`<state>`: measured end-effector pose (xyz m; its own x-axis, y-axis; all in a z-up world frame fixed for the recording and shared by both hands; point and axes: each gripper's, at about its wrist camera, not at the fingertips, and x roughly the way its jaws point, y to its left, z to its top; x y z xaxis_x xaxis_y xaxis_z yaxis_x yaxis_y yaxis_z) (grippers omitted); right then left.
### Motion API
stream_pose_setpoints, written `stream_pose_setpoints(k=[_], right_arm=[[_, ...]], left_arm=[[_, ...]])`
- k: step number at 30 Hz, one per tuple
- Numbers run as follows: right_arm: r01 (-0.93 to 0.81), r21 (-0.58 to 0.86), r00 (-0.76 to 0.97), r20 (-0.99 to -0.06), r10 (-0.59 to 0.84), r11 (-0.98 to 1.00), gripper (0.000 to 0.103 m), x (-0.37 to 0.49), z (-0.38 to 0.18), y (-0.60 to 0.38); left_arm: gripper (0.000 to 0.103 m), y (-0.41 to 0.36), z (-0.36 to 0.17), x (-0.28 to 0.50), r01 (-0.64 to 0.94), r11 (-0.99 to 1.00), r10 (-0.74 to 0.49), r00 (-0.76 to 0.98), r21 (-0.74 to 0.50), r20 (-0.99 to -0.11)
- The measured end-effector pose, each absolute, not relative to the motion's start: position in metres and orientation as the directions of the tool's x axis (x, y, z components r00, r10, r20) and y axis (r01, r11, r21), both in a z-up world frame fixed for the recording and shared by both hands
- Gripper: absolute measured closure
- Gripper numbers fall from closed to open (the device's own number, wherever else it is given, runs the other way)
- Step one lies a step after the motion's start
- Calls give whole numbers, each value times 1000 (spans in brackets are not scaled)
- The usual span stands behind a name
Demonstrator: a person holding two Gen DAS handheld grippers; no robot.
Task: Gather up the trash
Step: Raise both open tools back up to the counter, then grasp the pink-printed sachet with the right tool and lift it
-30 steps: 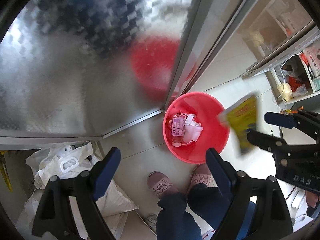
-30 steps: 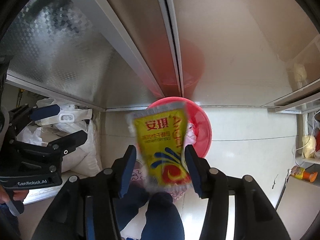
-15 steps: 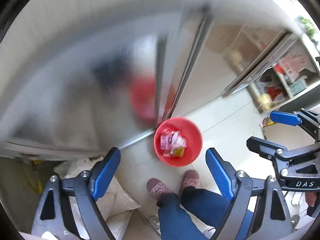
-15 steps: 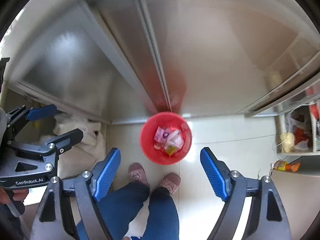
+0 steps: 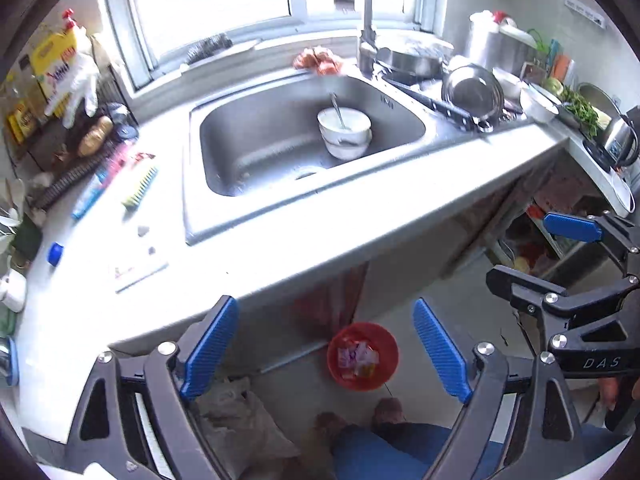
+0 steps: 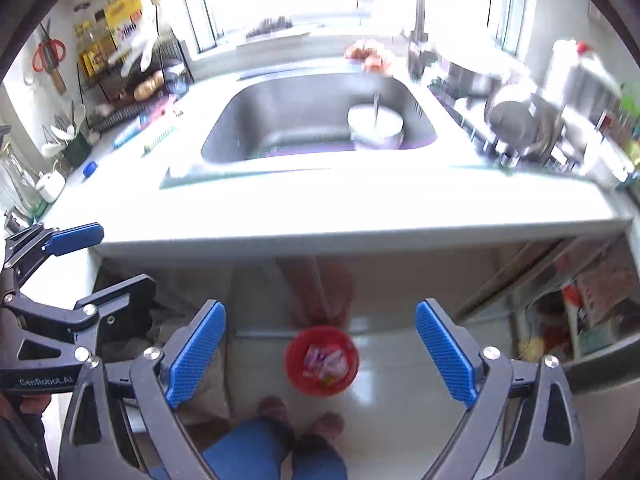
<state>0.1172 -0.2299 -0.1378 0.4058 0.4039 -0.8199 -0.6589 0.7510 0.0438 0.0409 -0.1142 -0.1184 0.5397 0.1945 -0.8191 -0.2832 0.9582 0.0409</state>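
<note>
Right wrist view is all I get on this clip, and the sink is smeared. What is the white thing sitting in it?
Observer: The left wrist view shows two white bowls stacked in the sink, with a spoon standing in the top one.
Operator: The counter near its front edge is washed out for me. Is any trash lying there?
Observer: Yes, a flat white packet with a little red print lies left of the sink, close to the edge.
Operator: And the counter's far right end? I see only blur.
Observer: A steel kettle stands there, just past some green vegetables.
</note>
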Motion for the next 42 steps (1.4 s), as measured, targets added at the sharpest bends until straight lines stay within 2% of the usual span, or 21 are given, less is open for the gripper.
stream_pose_setpoints(k=[2,7,13,14,26,38,42], right_arm=[[-676,30,413,-812,412,737,5,118,-125,-224],[-723,-1,430,-784,448,691,5,114,-106,-207],[-784,-1,372,-802,467,621,5,120,-100,-174],[-793,1,361,-806,470,609,5,121,-99,-166],[-889,47,203,-853,481,456,5,136,-112,-41],[-917,116,33,-932,362,381,7,141,-170,56],[-920,139,-14,-946,324,366,22,140,-185,72]], left_arm=[[9,-110,-108,35,-313,948,239,554,67,-797],[9,-98,-88,22,-369,928,261,555,47,-789],[3,-65,-76,8,-458,887,326,522,64,-788],[0,-57,-75,6,-477,876,341,508,71,-791],[0,61,-84,-11,-634,767,413,369,100,-832],[0,159,-138,-15,-701,711,335,260,62,-906],[0,180,-160,-15,-718,696,259,263,-10,-929]])
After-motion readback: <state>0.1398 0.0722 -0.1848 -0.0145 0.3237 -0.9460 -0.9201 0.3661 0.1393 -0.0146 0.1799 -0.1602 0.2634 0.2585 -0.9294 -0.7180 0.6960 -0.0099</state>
